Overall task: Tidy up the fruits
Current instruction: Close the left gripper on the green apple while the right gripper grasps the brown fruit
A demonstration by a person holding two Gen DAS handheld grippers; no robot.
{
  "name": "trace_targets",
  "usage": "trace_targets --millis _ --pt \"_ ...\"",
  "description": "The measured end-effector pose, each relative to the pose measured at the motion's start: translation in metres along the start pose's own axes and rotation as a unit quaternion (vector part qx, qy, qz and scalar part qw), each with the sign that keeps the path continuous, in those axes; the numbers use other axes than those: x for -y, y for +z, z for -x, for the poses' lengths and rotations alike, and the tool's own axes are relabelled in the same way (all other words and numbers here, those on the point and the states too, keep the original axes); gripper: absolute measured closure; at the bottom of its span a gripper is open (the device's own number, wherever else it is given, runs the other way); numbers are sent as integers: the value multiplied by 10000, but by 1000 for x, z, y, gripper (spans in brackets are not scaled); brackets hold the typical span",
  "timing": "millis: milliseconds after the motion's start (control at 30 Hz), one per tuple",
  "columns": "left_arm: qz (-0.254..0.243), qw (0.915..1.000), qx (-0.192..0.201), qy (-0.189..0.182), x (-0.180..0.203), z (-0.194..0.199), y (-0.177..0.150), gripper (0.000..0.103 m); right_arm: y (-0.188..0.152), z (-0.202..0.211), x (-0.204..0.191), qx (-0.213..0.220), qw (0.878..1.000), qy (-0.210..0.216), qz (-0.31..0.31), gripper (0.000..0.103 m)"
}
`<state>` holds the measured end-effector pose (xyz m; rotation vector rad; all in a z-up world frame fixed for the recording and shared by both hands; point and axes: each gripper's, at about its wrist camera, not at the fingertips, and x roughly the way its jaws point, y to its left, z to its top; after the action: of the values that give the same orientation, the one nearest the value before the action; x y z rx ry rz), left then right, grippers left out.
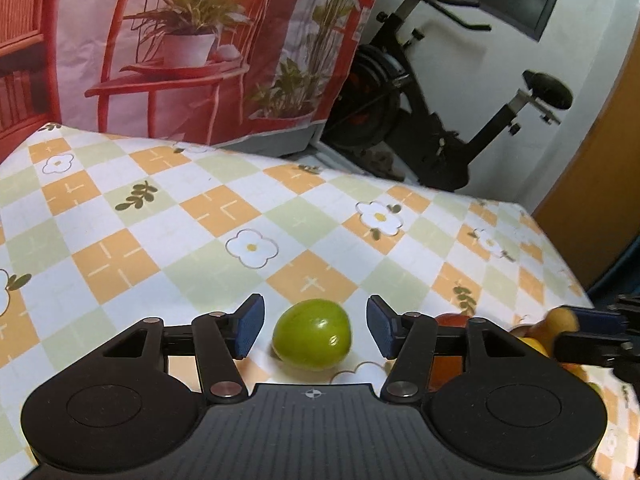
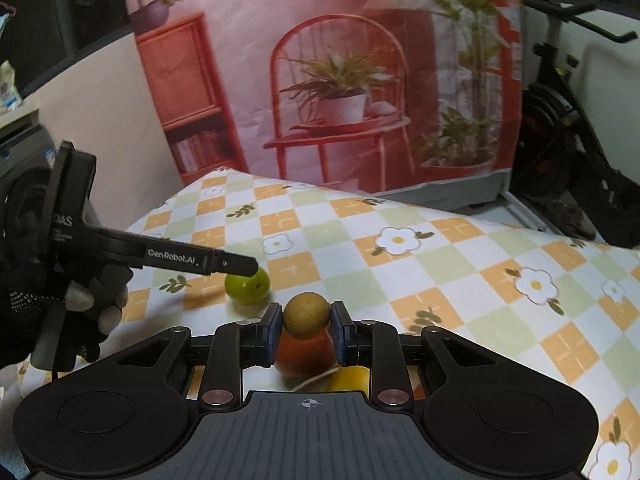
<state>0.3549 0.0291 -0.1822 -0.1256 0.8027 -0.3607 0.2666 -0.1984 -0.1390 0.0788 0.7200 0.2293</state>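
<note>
Two grippers work over the checked table (image 1: 304, 208): the left gripper (image 1: 316, 330) has its jaws apart on either side of a green fruit (image 1: 312, 336) lying on the cloth, pads not touching it, while the right gripper (image 2: 306, 328) is clamped on a small brown round fruit (image 2: 306, 316) above an orange-red fruit (image 2: 306, 354) and a yellow one (image 2: 350, 378). The green fruit is round and could roll away if one pad nudges it first; the brown fruit, pinched across its curve, could squirt out. "GenRobot.AI" is readable on the left gripper's side in the right wrist view.
</note>
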Motion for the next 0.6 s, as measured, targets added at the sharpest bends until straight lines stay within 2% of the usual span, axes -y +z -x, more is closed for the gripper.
trace_targets --millis 333,367,400,600 --pt "97 9996 -243 134 1 -13 -3 45 -13 12 8 127 9996 -58 -236 79" --pt "114 9995 -260 146 1 -14 -3 46 -14 13 9 134 9996 -57 -241 79" --pt "124 9994 -269 169 1 -15 -3 53 -15 15 9 143 9996 -60 -244 79" --pt "-4 9994 -228 255 7 -14 -6 53 -21 23 12 203 9992 -94 -317 79"
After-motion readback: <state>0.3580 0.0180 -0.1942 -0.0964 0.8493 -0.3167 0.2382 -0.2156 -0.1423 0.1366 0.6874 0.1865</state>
